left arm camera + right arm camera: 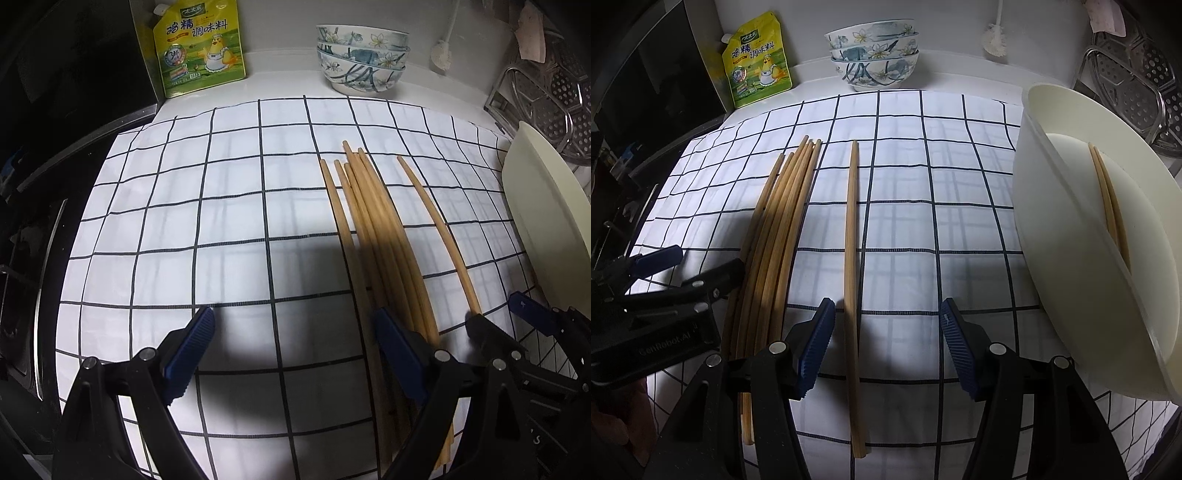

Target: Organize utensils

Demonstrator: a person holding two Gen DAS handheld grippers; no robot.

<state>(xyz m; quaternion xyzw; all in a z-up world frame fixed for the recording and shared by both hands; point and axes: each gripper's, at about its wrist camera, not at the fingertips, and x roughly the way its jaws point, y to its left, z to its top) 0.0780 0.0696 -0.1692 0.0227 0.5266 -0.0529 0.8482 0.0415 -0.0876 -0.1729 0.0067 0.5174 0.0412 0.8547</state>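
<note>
The single pale wooden chopstick (851, 236) lies alone on the white checked cloth (942, 177) over the surface, its long axis running straight away between the right gripper (887, 332), whose fingers stand wide and empty astride it. The left gripper (295, 347), also wide and seemingly empty, hovers by the bundle of matching chopsticks (373, 229)

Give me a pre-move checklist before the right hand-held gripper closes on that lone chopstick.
1. Right hand-held gripper open: ok.
2. Lone chopstick between its fingers, untouched: ok.
3. Lone chopstick apart from the chopstick bundle: ok.
4. Left hand-held gripper open, empty, one finger by the bundle: ok.
5. White container has room beside the two chopsticks inside: ok.
6. Chopstick's near end clear of the gripper body: cannot tell.
</note>
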